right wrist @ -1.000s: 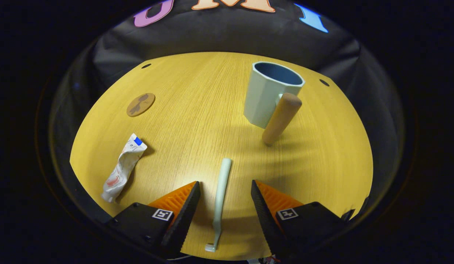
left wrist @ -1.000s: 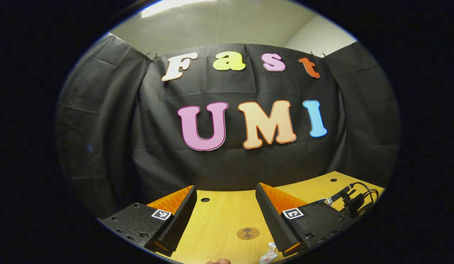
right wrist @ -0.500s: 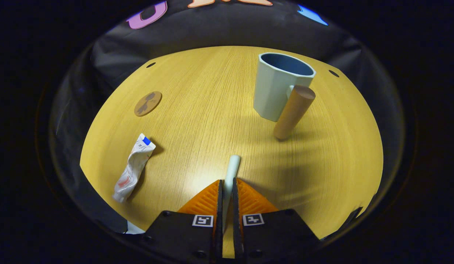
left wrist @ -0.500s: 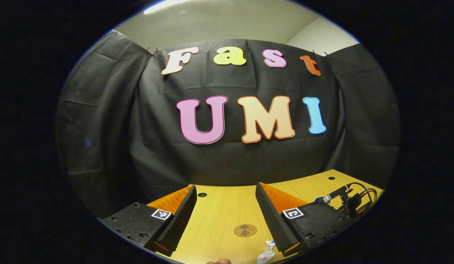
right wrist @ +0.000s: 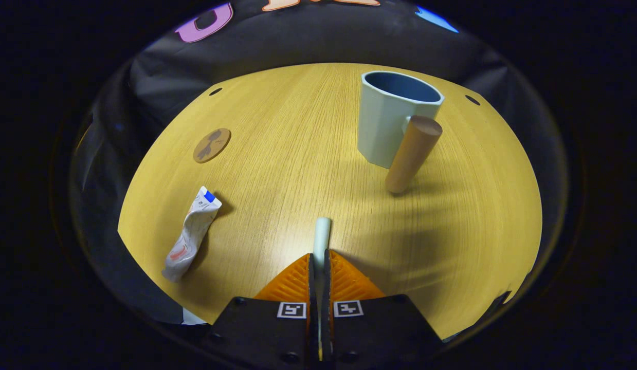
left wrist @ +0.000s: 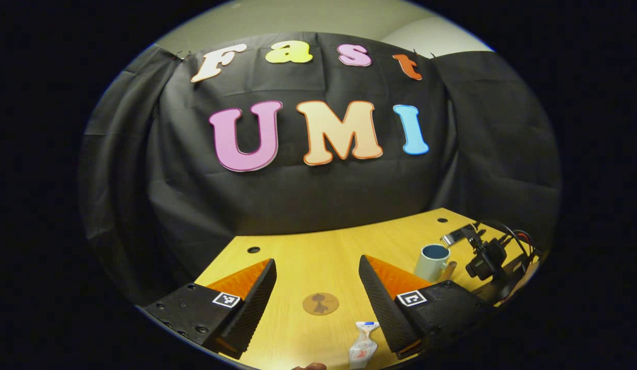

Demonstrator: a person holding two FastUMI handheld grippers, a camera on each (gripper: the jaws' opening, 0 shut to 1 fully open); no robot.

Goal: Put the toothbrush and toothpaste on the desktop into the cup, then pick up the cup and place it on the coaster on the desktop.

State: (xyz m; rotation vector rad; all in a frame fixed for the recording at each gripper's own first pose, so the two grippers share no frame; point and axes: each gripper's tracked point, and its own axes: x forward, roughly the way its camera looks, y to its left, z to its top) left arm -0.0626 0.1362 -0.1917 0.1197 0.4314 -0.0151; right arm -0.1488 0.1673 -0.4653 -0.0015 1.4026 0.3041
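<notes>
In the right gripper view, the right gripper (right wrist: 321, 264) has its ribbed orange fingers (right wrist: 292, 280) pressed together on the pale green toothbrush (right wrist: 321, 236), whose smooth rounded handle end pokes out ahead of the tips over the surface (right wrist: 297, 154). The surface is yellow wood with fine straight grain and small dark holes near its far edge. To the left of the fingers lies the toothpaste (right wrist: 190, 234), a crumpled white tube with a blue cap end, flat on the wood. Farther off on the left sits the coaster (right wrist: 212, 145), a thin round brown disc with a dark figure on it. Far right stands the cup (right wrist: 390, 115), upright, pale green with faceted sides, a dark blue inside and a thick, tan cylindrical handle.

In the left gripper view, the left gripper (left wrist: 316, 288) holds its black, ridged fingers (left wrist: 256, 303) wide apart with nothing between them. The toothpaste (left wrist: 363, 345) lies near the bottom, just beside the right-hand finger. The coaster (left wrist: 321, 303) lies between the fingers, farther out. Beyond the right-hand finger stands the cup (left wrist: 432, 261), and beside it is the other gripper's black camera with cables (left wrist: 487, 259).
</notes>
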